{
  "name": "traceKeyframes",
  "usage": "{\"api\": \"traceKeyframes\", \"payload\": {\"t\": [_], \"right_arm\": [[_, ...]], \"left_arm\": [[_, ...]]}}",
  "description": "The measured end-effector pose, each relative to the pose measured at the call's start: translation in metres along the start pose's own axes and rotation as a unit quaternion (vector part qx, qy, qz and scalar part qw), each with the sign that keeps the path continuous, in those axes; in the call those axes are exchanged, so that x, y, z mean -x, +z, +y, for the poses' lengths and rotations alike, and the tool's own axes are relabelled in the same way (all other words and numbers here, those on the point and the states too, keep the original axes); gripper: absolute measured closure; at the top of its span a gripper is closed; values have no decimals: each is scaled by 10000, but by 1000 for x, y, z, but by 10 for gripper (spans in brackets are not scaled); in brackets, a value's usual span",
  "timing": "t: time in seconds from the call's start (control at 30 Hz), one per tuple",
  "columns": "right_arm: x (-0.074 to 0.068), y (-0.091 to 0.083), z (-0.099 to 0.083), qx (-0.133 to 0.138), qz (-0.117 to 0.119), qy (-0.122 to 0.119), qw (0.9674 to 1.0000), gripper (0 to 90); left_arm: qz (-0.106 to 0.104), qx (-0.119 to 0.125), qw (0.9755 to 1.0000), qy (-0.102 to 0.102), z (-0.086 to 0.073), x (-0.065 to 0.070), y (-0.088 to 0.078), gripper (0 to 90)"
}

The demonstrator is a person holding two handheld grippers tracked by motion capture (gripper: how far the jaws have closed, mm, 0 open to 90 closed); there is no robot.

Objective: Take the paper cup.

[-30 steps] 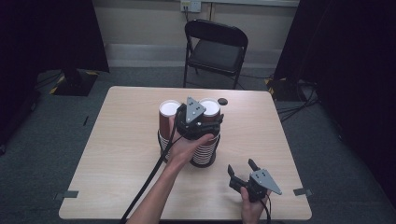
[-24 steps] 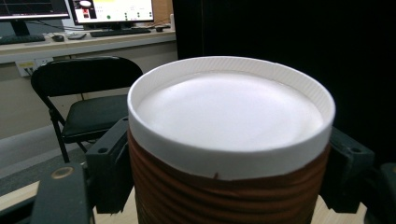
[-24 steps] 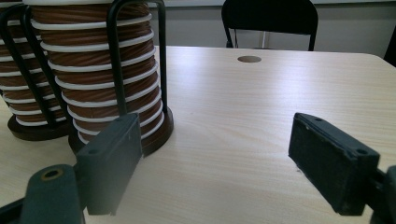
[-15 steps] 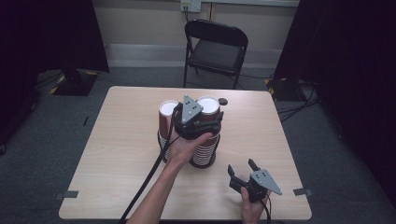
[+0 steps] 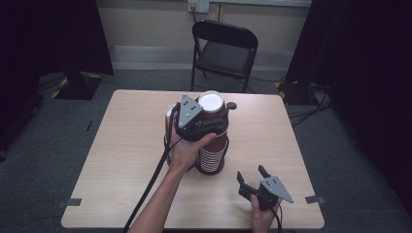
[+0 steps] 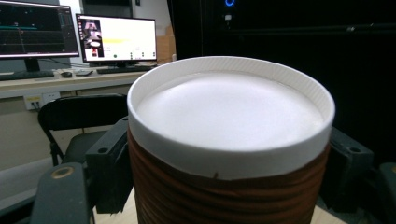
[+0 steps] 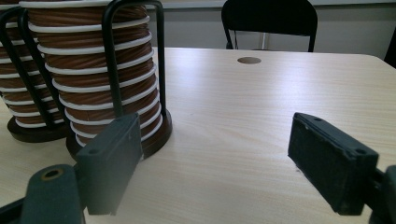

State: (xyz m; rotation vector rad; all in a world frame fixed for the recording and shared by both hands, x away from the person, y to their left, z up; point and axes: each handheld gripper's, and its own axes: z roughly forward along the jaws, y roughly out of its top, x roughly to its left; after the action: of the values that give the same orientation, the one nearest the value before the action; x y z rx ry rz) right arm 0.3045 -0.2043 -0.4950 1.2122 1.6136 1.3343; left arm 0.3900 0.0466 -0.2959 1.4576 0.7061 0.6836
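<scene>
left gripper (image 5: 214, 124): black, grey 3-cornered plate | cable: black | forearms: bare

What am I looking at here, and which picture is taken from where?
A person sits at a table and works with two hand-held grasping tools. The high view looks down from above. Each of the other two pictures comes from a camera riding on one tool, looking along its black jaws. On the table stand two wire racks stacked with upside-down brown paper cups. The left tool is clamped on the top cup of the nearer stack, jaws on either side. The right tool rests near the table's front edge with its jaws open and nothing between them. A folding chair stands beyond the table.
</scene>
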Motion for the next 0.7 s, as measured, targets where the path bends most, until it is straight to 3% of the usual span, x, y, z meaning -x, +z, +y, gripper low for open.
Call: {"api": "traceKeyframes", "payload": {"t": [0.5, 0.7], "right_arm": [[0, 0, 0, 1, -15, -3, 10000, 168], [0, 0, 0, 3, -20, -6, 10000, 167]], "left_arm": [[-20, 294, 9995, -96, 12, -9, -22, 209], [-165, 319, 9992, -169, 12, -9, -30, 209]]}}
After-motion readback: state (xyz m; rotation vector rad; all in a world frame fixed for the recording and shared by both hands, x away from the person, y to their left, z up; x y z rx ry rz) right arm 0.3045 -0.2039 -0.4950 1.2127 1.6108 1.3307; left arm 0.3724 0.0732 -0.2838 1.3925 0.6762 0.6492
